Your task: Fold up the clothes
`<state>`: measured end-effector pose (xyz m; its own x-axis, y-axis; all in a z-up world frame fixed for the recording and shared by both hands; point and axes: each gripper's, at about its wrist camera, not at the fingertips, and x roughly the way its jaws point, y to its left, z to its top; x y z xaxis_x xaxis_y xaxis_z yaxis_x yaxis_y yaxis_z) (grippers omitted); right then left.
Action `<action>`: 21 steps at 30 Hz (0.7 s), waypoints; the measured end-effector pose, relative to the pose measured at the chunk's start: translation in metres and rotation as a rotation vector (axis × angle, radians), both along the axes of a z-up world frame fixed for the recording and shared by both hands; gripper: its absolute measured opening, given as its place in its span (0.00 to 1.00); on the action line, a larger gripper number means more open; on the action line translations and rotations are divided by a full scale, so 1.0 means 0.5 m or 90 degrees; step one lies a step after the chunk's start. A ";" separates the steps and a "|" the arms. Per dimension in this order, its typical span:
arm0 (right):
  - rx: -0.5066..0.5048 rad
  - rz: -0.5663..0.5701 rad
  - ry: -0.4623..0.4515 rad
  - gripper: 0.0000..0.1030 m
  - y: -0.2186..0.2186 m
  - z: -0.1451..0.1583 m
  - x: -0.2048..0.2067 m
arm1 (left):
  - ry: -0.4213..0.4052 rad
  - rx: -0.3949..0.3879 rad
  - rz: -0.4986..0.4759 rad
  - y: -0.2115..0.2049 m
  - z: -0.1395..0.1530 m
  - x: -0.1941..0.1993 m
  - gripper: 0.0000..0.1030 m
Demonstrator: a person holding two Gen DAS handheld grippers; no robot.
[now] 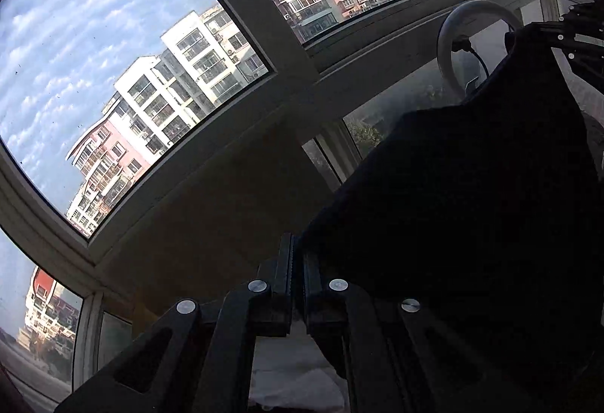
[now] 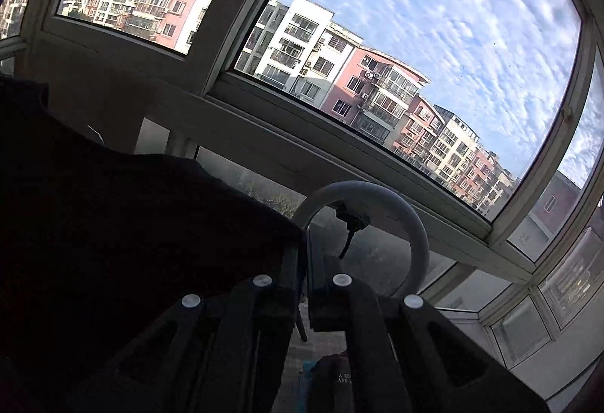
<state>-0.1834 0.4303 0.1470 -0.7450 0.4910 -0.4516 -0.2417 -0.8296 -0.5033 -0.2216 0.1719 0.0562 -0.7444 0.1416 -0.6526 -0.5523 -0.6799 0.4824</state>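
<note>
A dark, almost black garment [image 1: 472, 194] hangs stretched in the air between my two grippers. My left gripper [image 1: 298, 254] is shut on one edge of it; the cloth spreads away to the right and up. In the right wrist view the same garment [image 2: 124, 224] fills the left side, and my right gripper [image 2: 302, 262] is shut on its edge. The right gripper also shows at the far right of the left wrist view [image 1: 566, 35], holding the cloth's upper corner. Both grippers point up toward the window.
A big window [image 2: 339, 118] with pale frames fills both views, with apartment blocks and cloudy sky outside. A white ring light [image 2: 407, 220] stands in front of it, also in the left wrist view [image 1: 449, 35]. White fabric [image 1: 294, 375] lies below the left gripper.
</note>
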 end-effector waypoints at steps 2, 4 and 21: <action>-0.012 -0.004 -0.064 0.03 0.009 -0.123 -0.071 | -0.057 -0.030 0.020 0.033 -0.131 -0.060 0.03; -0.023 -0.008 -0.128 0.04 0.017 -0.247 -0.142 | -0.116 -0.058 0.042 0.066 -0.262 -0.119 0.08; -0.202 -0.097 -0.299 0.56 0.192 -0.605 -0.162 | -0.272 -0.091 0.060 0.078 -0.586 -0.192 0.34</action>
